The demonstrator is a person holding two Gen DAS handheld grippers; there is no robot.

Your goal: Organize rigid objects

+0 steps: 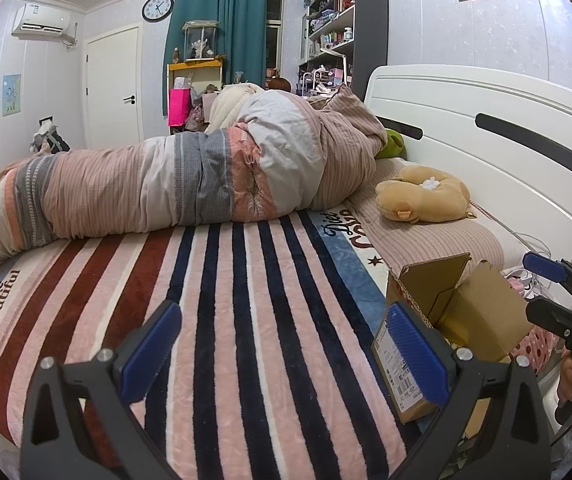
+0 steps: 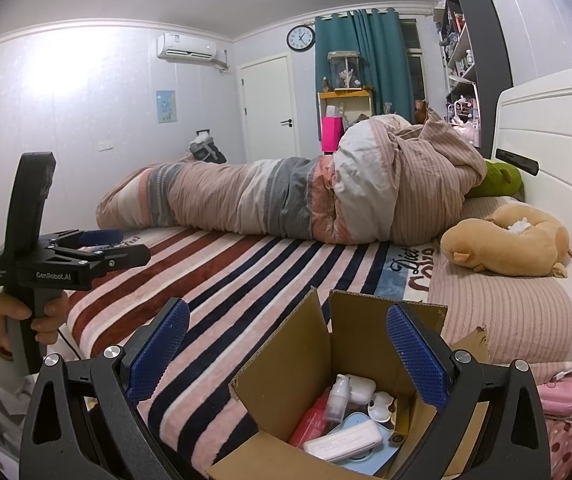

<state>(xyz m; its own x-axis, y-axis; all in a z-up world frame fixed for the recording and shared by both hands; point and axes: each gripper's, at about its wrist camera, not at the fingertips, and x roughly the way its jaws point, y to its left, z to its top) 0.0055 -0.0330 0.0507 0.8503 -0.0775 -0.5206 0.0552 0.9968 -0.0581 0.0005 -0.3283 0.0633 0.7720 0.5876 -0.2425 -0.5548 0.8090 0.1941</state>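
Note:
An open cardboard box (image 2: pixel 286 364) stands on the striped bed near its front edge. Inside lie a white rectangular case (image 2: pixel 341 442), a red bottle (image 2: pixel 311 420), a clear pump bottle (image 2: pixel 335 398) and a white earbud case (image 2: pixel 359 388). My right gripper (image 2: pixel 286 354) is open and empty, just above the box's opening. My left gripper (image 1: pixel 282 356) is open and empty over the striped blanket (image 1: pixel 226 300), left of the box (image 1: pixel 457 312). The left gripper also shows in the right wrist view (image 2: pixel 102 242), and the right gripper in the left wrist view (image 1: pixel 553 280).
A rolled quilt (image 1: pixel 190 184) lies across the far side of the bed. A tan plush toy (image 1: pixel 425 196) and a green plush (image 1: pixel 391 144) lie by the white headboard (image 1: pixel 485 152). A pink case (image 2: pixel 561 394) and cables lie at the right of the box.

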